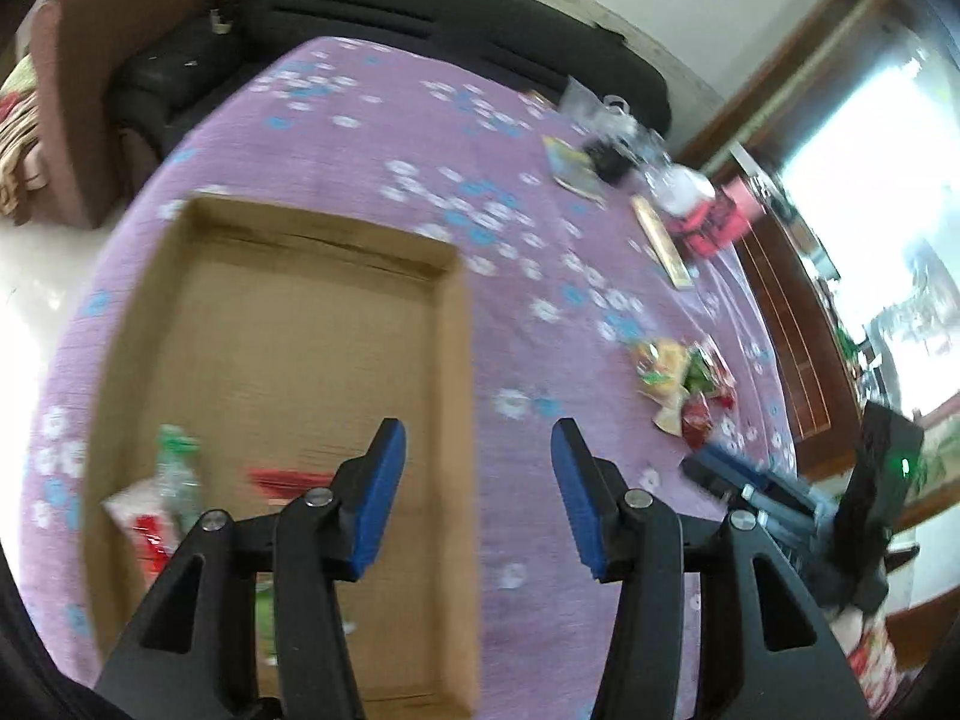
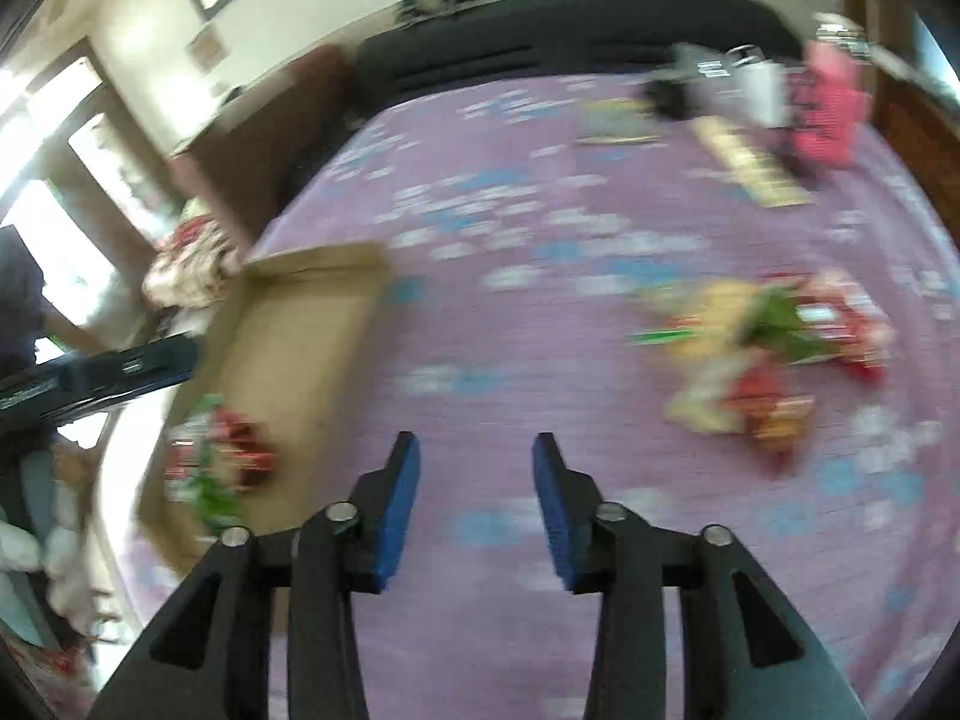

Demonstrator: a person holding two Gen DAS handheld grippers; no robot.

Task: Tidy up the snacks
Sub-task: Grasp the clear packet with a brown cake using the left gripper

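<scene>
A shallow cardboard tray (image 1: 288,324) lies on the purple flowered tablecloth (image 1: 372,138). Several snack packets (image 1: 162,498) lie in its near left corner. A loose pile of snack packets (image 1: 684,384) lies on the cloth to the right. My left gripper (image 1: 477,444) is open and empty, above the tray's right wall. The right gripper's body (image 1: 780,498) shows at the right edge. In the blurred right wrist view, my right gripper (image 2: 477,456) is open and empty over bare cloth, between the tray (image 2: 300,324) with its packets (image 2: 219,462) and the pile (image 2: 762,342).
At the table's far right end lie a book (image 1: 573,165), a flat box (image 1: 660,240), clear plastic items (image 1: 630,138) and a pink object (image 1: 714,222). A black sofa (image 1: 420,6) stands behind the table. A wooden cabinet (image 1: 792,312) is to the right.
</scene>
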